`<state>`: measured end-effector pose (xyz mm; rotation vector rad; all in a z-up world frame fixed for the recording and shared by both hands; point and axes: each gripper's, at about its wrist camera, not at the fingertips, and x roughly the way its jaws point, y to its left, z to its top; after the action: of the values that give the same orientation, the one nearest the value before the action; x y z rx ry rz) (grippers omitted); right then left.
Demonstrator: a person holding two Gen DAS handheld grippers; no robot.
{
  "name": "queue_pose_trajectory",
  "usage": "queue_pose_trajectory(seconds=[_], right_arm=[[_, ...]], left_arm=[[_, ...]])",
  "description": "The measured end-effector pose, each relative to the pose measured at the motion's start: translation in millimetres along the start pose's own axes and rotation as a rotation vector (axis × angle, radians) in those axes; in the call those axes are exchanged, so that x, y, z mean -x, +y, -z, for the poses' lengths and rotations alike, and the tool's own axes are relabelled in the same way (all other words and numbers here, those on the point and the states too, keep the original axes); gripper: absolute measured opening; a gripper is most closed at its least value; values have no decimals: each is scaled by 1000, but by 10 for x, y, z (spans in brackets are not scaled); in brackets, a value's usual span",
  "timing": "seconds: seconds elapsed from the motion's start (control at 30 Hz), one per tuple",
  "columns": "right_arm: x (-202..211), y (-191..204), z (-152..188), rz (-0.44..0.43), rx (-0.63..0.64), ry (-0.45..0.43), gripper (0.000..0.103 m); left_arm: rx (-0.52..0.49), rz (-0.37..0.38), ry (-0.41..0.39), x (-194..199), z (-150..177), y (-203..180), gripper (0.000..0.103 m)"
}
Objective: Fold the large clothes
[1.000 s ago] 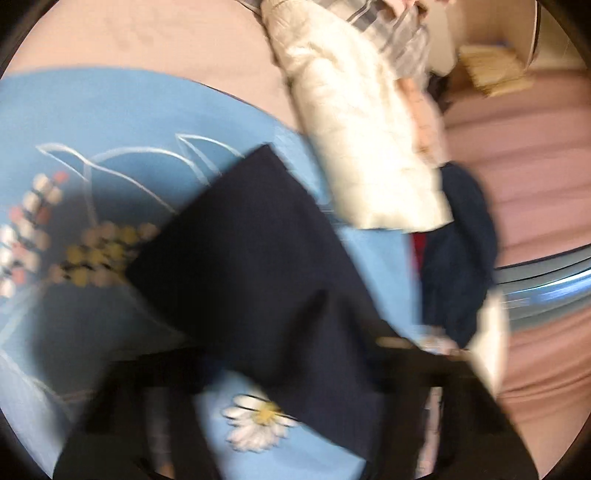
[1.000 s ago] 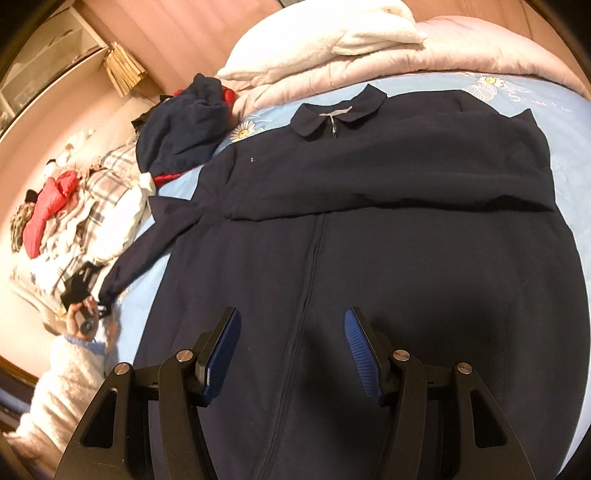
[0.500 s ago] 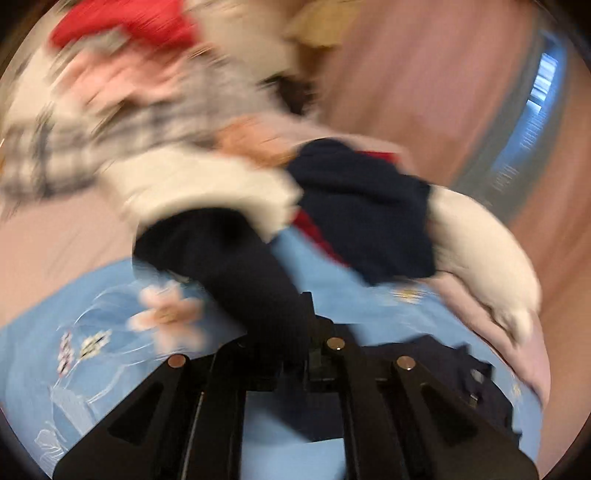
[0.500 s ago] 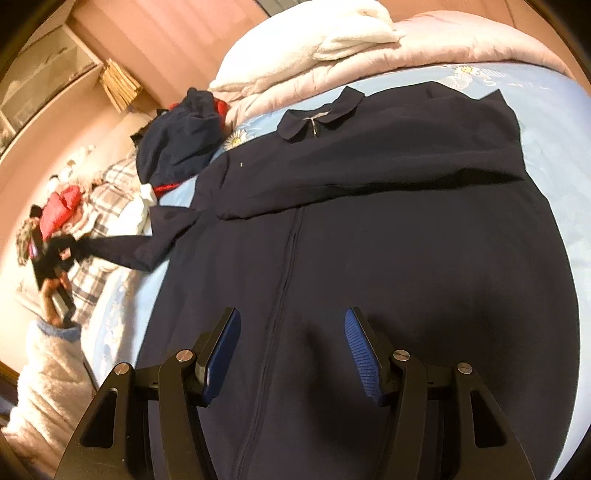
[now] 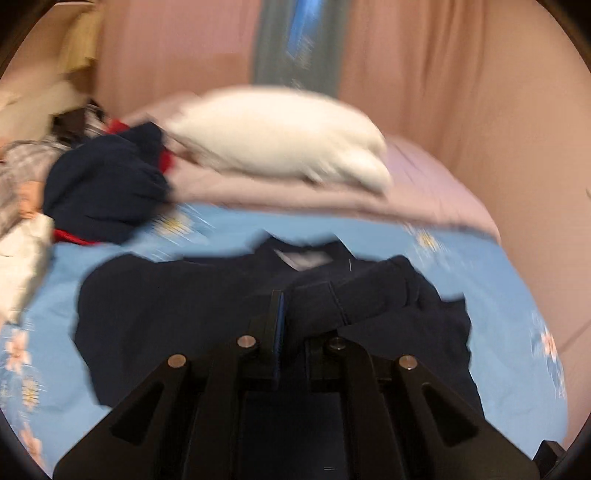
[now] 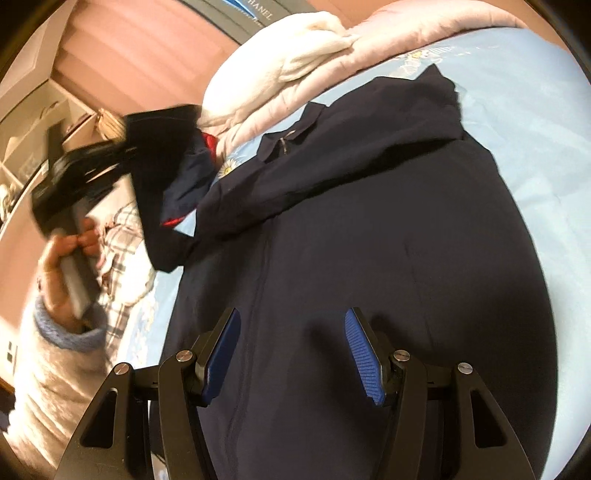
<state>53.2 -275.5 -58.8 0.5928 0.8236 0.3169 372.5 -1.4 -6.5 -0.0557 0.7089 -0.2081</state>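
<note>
The left gripper [image 6: 125,147], now pinching the sleeve [image 6: 162,221], has swung it up from the bed's edge; right gripper [image 6: 291,354] spread, empty.

Only one piece of lettering reads for me. In my right wrist view, at the top edge of the picture above the head of the bed, a grey panel [image 6: 236,11] carries white capitals, "HANEL", with the start of the word cut off by the edge of the picture. A line of smaller type sits just above it, too small and too slanted for me to make out. In my left wrist view the same grey strip [image 5: 295,40] shows a blue patch, but the blur leaves nothing there that I can read.
</note>
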Motion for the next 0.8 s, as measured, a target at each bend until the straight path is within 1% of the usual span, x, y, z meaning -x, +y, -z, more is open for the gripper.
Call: queue_pose_trajectory(seconds=[0.03,0.07,0.1,0.13,0.17,0.2,0.23,0.27,0.3,0.33,0.37,0.43,0.47,0.53,0.6,0.63,0.67,0.7,0.73,0.77,0.8], right_arm=[[7,-18,-1,4,-6,-1,59],[14,-35,-5,10,-12,-3,59],[18,-43,-8,12,-13,-6,59],[15,-51,-15,15,-13,-6,59],[15,-61,-15,20,-15,-5,59],[11,-73,-23,27,-18,-3,60],[9,-82,-28,31,-21,-1,60],[-10,-88,-44,36,-26,1,60],[-20,-90,-54,39,-29,2,60],[-46,-87,-74,40,-34,5,60],[-59,-92,-93,36,-39,8,60],[-78,-91,-112,24,-47,15,60],[-112,-72,-155,16,-55,21,60],[-163,-51,-241,7,-65,22,60],[-242,0,-390,-4,-63,15,60],[-236,-7,-416,2,-64,10,60],[-290,26,-523,2,-67,2,60],[-348,52,-620,-20,-69,-6,61],[-379,53,-656,-34,-75,-12,61],[-454,67,-751,-43,-90,-12,62],[-578,79,-878,-54,-109,-2,62]], left_arm=[[-37,24,52,-183,69,-136,12],[-49,38,89,-307,136,-235,16],[-56,59,145,-466,239,-330,21],[-56,68,178,-561,343,-394,32],[-59,67,197,-620,407,-386,49],[-66,59,218,-666,473,-391,58],[-63,53,231,-673,544,-372,71],[-52,65,238,-645,583,-317,77],[-33,94,247,-598,626,-242,80],[13,155,250,-508,665,-102,86],[50,190,245,-473,663,8,91],[123,255,214,-245,739,311,92],[149,270,196,-146,791,438,92],[214,260,158,42,899,776,92],[289,232,131,152,969,1151,92],[335,218,124,175,994,1346,92],[379,211,126,167,1011,1511,92],[441,213,135,145,1050,1694,92],[504,239,148,99,1096,1856,92],[556,258,154,63,1135,1965,92],[630,287,163,-7,1192,2101,92]])
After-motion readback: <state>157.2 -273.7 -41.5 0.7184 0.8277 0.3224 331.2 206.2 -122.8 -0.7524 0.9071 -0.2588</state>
